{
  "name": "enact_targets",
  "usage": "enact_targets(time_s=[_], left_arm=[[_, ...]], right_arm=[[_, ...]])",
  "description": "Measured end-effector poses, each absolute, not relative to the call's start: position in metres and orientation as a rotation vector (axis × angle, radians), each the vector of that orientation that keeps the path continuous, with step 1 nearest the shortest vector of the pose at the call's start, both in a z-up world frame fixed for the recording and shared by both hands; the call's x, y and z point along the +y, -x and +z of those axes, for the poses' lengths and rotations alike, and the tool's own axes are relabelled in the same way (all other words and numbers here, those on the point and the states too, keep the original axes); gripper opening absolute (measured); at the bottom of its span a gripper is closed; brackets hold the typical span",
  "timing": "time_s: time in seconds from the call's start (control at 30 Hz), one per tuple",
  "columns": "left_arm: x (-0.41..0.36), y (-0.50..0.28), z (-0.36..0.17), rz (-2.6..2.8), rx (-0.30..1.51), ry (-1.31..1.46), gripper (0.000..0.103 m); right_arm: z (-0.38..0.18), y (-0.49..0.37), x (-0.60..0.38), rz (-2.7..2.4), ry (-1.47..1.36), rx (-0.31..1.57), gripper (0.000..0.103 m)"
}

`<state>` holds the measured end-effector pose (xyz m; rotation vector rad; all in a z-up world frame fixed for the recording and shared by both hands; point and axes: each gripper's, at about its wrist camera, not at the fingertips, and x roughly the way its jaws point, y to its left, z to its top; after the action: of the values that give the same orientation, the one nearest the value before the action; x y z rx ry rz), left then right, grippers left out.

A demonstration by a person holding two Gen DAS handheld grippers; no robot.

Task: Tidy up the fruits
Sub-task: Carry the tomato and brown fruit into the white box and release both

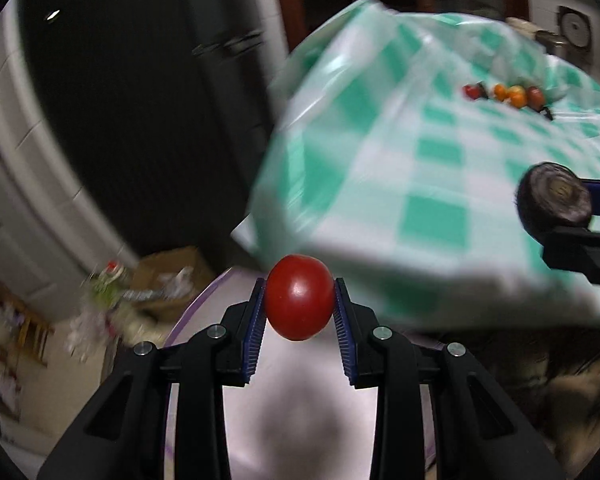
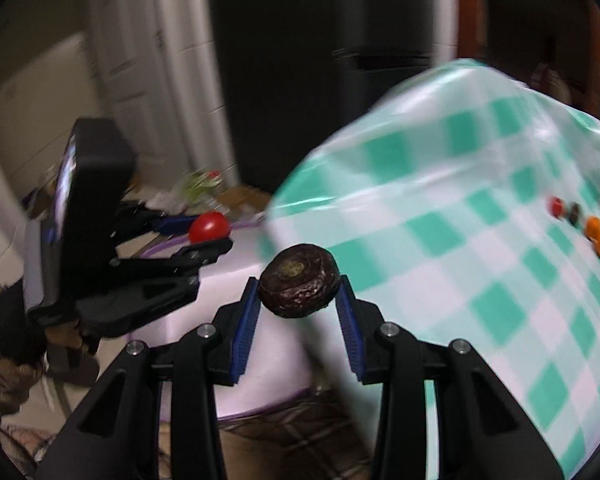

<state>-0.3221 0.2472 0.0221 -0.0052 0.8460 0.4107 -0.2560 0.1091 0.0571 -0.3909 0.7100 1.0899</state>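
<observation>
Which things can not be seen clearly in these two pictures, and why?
- Small fruits on the checked cloth: tiny and blurred in both views, kinds unclear.
- Dark round fruit in the right tool: rough skin, kind unclear.
- Floor clutter, left wrist view: smeared by motion.
- The pale surface under the tomato: cut off by tool fingers.

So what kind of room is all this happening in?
Probably a home kitchen or dining room: a table under a green-checked tablecloth with small fruits on it, a white panelled door, and floor clutter.

Black fingers (image 1: 240,344), blue ribbed pads (image 1: 256,332), silver screws (image 1: 216,331).
</observation>
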Motion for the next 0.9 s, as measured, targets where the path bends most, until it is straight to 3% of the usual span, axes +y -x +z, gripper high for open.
enact_targets(time_s=[0.37, 0.67, 0.9], left_arm=[[0.308, 0.365, -0.063, 0.518, 1.068, 0.044, 0.031], [0.331, 0.315, -0.139, 0.423, 1.342, -0.052, 0.031], [0.344, 0.287, -0.190, 0.363, 1.521, -0.100, 0.031]], right_arm=[[-0.051, 0.307, 0.198, 1.248, 0.705, 0.914, 0.039], [-0.140, 0.302, 0.258, 1.190, 0.964, 1.055, 0.039], [-0.176, 0.299, 0.272, 1.119, 1.067, 1.150, 0.039]])
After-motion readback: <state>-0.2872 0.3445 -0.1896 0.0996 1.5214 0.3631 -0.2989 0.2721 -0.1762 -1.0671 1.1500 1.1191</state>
